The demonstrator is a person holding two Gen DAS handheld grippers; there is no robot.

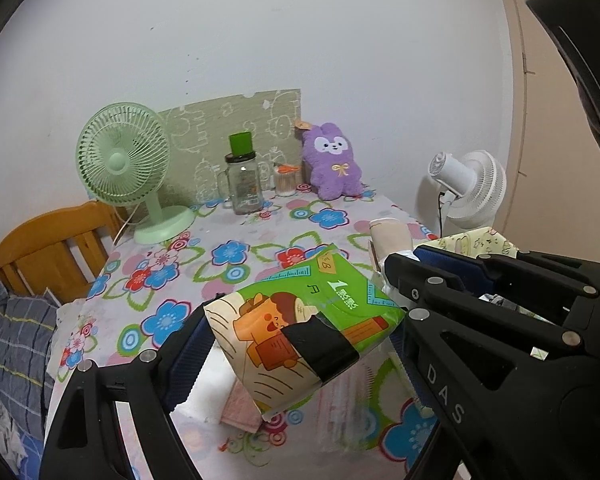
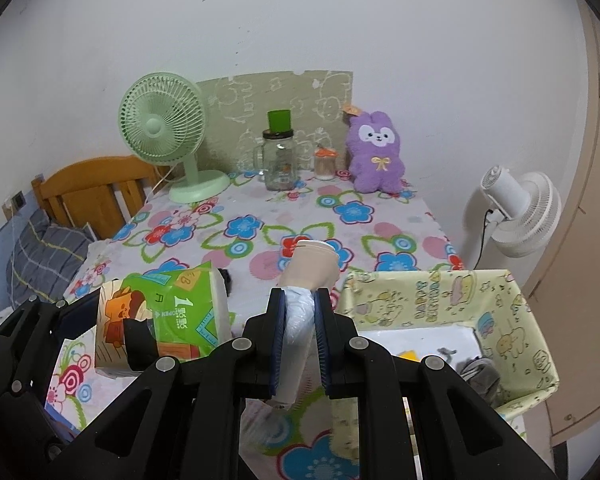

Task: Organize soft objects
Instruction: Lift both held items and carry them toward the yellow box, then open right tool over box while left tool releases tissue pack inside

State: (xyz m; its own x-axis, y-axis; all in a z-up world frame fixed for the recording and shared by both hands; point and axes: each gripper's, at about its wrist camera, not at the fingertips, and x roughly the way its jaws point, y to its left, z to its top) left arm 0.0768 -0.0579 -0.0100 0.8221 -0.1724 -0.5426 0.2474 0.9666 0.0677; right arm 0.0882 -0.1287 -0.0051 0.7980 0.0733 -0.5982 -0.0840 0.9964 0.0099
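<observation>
A: Left gripper (image 1: 304,344) is spread wide, and a tissue pack (image 1: 300,320) is clamped between its pads, held off the table (image 1: 228,216). Right gripper (image 2: 300,320) is pressed nearly together on a beige roll (image 2: 300,300), maybe a rolled sock or sleeve; what it is can't be told for sure.

B: Step?

A: Carry step, judged. Both soft items are lifted and nothing is set down yet. A fabric bin (image 2: 512,312) sits at the table's near right corner, just beside the right gripper, with a grey item and something yellow already inside.

B: Next move?

A: Likely the roll is to be swung over the bin's rim and released first, since it is nearest. The pack then has to be brought across to the right, past the other gripper, so a clash between the two should be avoided. The pack is held tilted and squashy, so a slip is possible.

B: Surface, left to right?

A: Flowered cloth is spread over the table. At the back: green fan (image 1: 120,156), glass jar (image 1: 242,184) with a green cap, small container, purple plush (image 1: 334,164) leaned on the wall. A pink cloth (image 1: 240,408) lies under the pack.

B: Room?

A: Wooden headboard and plaid bedding at left, white wall behind, white fan (image 2: 516,212) on the floor at right, beige door beyond.
</observation>
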